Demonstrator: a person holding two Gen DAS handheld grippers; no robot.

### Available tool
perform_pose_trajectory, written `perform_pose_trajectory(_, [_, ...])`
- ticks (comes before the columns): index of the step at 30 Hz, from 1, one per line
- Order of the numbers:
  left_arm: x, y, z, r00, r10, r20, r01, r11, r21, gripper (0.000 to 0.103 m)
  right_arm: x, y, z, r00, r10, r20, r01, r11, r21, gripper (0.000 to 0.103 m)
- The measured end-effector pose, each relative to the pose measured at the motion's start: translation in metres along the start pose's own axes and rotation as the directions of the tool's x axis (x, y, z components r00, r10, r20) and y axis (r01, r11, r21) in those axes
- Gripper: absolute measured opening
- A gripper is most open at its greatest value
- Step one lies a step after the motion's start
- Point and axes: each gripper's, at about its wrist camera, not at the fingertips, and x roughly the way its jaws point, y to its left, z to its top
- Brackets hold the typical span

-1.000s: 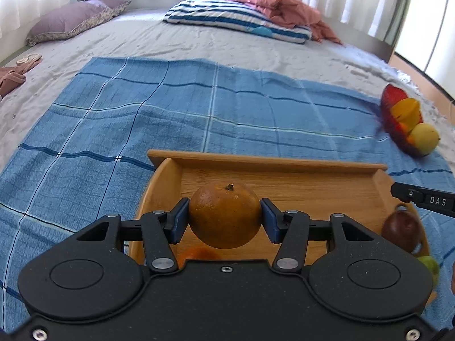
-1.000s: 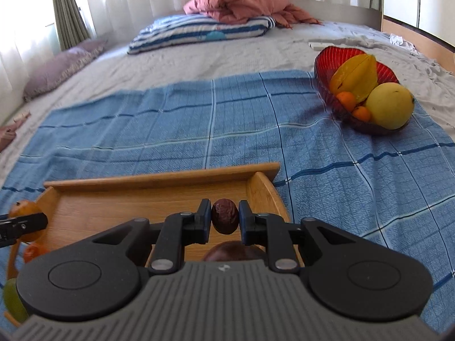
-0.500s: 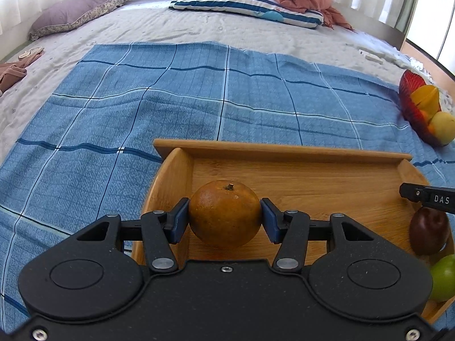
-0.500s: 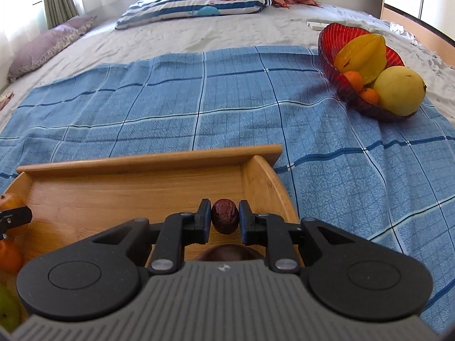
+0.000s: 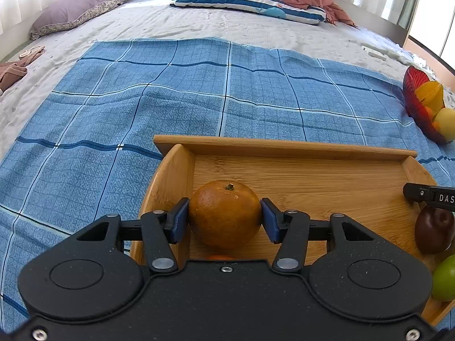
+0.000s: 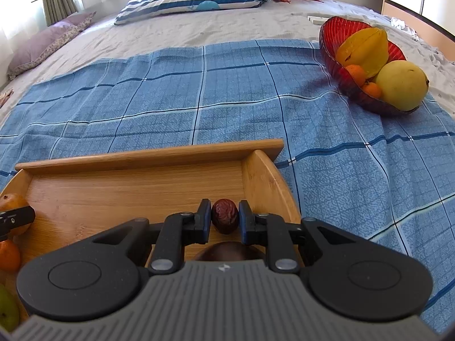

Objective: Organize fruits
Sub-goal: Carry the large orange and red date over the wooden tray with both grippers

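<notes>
Bed under a blue checked cloth [image 5: 199, 108]; "DAS" shows on the right hand-held gripper [image 6: 224, 217], clamping a red date [image 6: 224, 218]. Left hand-held gripper [image 5: 224, 218] squeezes an orange [image 5: 224, 216] above the wooden tray's [image 5: 284, 145] left end.

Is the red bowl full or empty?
Full: red bowl holds a starfruit, a large yellow fruit and small oranges.

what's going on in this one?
A person with two handheld grippers is sorting fruit on a bed. The left gripper is shut on an orange over the left end of a wooden tray. The right gripper is shut on a small wrinkled dark red fruit over the tray's right end. A dark plum and a green fruit already lie in the tray. A red bowl of fruit sits on the blue cloth.
</notes>
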Motion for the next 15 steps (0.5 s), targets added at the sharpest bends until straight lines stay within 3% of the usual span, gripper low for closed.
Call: perform_pose_trajectory(15, [0.0005, 0.0018, 0.0002, 1.0, -0.007, -0.001, 0.007, 1.0, -0.007, 0.052, 0.002, -0.0008, -0.0006, 1.0, 0.005, -0.004, -0.004, 1.0, 0.006, 0.027])
